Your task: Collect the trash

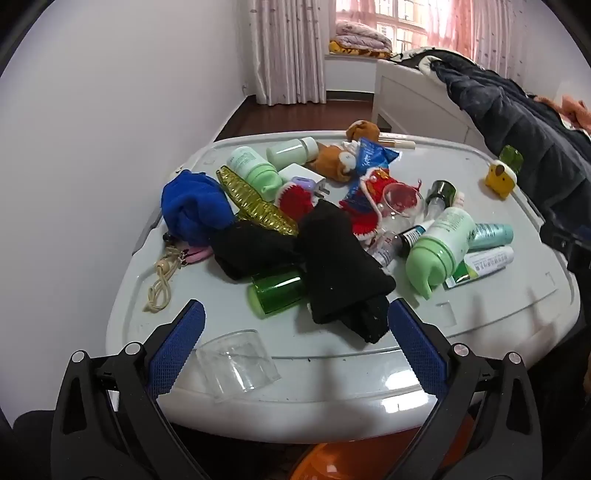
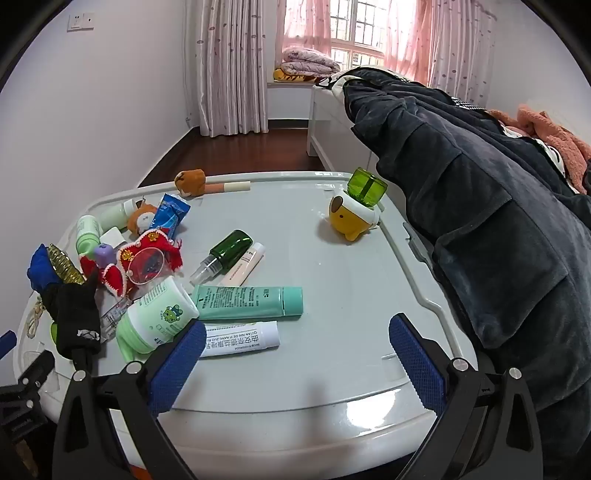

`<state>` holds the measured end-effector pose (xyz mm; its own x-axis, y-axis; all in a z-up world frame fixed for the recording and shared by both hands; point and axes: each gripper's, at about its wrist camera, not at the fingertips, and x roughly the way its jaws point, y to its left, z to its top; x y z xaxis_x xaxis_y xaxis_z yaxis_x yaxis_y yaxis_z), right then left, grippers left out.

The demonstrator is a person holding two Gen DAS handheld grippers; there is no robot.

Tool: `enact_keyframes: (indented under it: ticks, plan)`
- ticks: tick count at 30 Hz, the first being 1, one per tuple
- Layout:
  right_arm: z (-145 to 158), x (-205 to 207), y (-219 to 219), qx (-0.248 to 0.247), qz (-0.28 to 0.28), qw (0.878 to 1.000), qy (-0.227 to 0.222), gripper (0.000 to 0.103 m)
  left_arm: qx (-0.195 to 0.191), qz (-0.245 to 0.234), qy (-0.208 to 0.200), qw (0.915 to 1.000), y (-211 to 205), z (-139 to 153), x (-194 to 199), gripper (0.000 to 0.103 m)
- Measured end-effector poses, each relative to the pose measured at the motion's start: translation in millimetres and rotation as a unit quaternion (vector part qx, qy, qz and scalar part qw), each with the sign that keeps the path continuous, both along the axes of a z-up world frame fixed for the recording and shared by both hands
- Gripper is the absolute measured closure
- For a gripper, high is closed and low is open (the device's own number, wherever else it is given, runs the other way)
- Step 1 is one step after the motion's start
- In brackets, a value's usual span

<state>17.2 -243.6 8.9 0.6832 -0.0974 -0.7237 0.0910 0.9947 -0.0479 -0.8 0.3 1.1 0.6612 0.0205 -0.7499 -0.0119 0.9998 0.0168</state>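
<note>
black sock (image 1: 341, 266), blue cloth (image 1: 194, 206), green cup (image 1: 279, 291), teal tube (image 2: 247, 302), pale grey counter (image 2: 332, 362), pink dotted curtains (image 2: 232, 66)

Wide-spread right claw (image 2: 297, 345) above grey lid (image 2: 332, 369), beside white tube (image 2: 240, 339).

Both cams are sitting low at the near edge of the grey table (image 1: 332, 384), looking forward and slightly down across it toward the window (image 2: 354, 26) and curtains (image 2: 229, 66). The left one is hanging close over the cluttered left side, right by the black sock (image 1: 340, 266). The right one is facing the barer right half, and both are catching the green pump bottle (image 1: 439, 247) and yellow toy (image 2: 351, 218).
</note>
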Motion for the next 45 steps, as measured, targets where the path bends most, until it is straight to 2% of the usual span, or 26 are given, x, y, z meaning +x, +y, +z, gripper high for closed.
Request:
enact_keyframes:
  ticks: [3, 7, 9, 12, 16, 22, 26, 32, 45]
  plan:
    - [-0.1, 0.0, 0.1, 0.001, 0.001, 1.000, 0.000, 0.005, -0.013, 0.003, -0.009, 0.9999, 8.2, 3.5, -1.6, 0.006]
    - [-0.2, 0.1, 1.6, -0.001, 0.002, 1.000, 0.001, 0.005, 0.008, -0.008, 0.000, 0.9999, -8.1, -5.3, -2.4, 0.006]
    - [-0.1, -0.1, -0.3, 0.003, 0.000, 1.000, 0.000, 0.005, 0.009, -0.019, 0.013, 0.9997, -9.6, -3.8, 1.4, 0.006]
    - [-0.1, 0.0, 0.1, 0.002, 0.000, 1.000, 0.000, 0.005, 0.014, -0.018, 0.010, 0.9997, -10.9, -3.3, -0.2, 0.007]
    - [0.1, -0.3, -0.2, 0.002, 0.001, 1.000, 0.000, 0.005, -0.004, 0.005, 0.000, 1.0000, -1.5, -0.1, 0.1, 0.007]
    - [0.2, 0.3, 1.8, 0.003, 0.000, 1.000, 0.001, 0.005, -0.029, 0.033, 0.021, 0.9988, 13.4, -4.8, 6.6, 0.007]
    - [-0.4, 1.1, 0.7, 0.002, 0.001, 1.000, 0.002, 0.005, -0.014, 0.041, 0.014, 0.9990, 14.7, -3.1, 5.4, 0.007]
    - [-0.1, 0.7, -0.1, 0.003, 0.000, 1.000, 0.002, 0.005, 0.005, 0.027, 0.013, 0.9995, 8.0, -4.0, 5.4, 0.007]
    - [-1.9, 0.9, -1.2, 0.003, -0.001, 1.000, 0.001, 0.005, -0.004, 0.026, 0.013, 0.9996, 6.0, -3.9, 5.2, 0.007]
